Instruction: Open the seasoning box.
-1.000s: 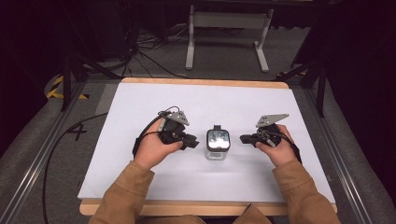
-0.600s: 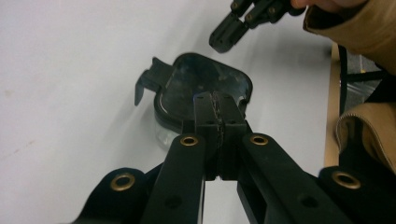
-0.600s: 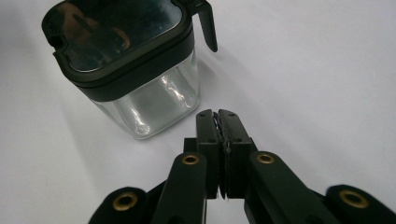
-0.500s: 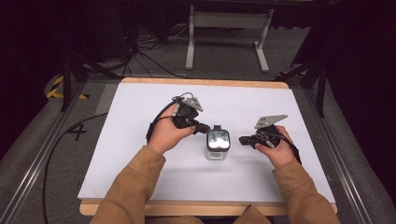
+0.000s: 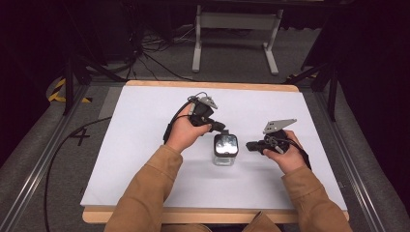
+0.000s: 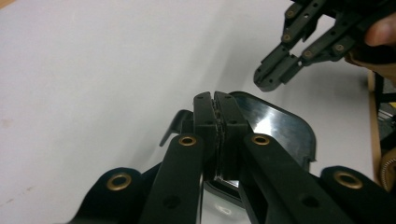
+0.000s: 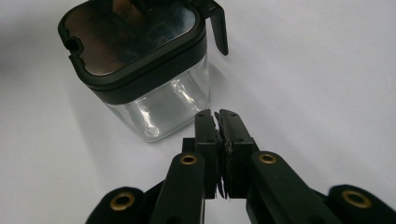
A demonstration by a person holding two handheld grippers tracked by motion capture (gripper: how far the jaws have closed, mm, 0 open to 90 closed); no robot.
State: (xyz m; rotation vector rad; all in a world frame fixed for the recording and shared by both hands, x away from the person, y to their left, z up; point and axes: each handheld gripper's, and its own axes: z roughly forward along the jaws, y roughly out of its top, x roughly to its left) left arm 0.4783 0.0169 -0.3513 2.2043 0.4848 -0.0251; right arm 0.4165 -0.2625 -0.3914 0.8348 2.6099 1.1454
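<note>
left gripper [image 5: 223,128]: jaws pressed together with nothing between them. Tips sit over the far-left edge of the jar lid; from the left gripper view [image 6: 215,100] they look to be right above the black tab at the lid's rim. Can't tell if they touch it.
jar [image 5: 226,150]: small square clear glass container, upright, mid-table on the white table cover [image 5: 145,145], between the two grippers. Looks empty through the glass [image 7: 161,105].
lid [image 7: 133,39]: black frame with a mirror-like top, seated on the jar. Tab [image 7: 219,30] hangs off one corner.
right gripper [image 5: 249,145]: jaws closed tight, holding nothing. Just beside the jar's right side, apart from it, pointing at the glass wall in the right gripper view [image 7: 218,114].
step, my read: left is going for the tab to flip the lid open, right is there to brace the jar.
risk 1: closed tips push down or sideways on the lid, and the light jar slides or tips because nothing pins it.
risk 2: closed jaws can't pinch the tab; a pry attempt slips off the glossy lid.
risk 3: right brace lands on smooth glass and skates, so the jar rotates.
fix: seat the right tip against the wall first, then work the tab.
</note>
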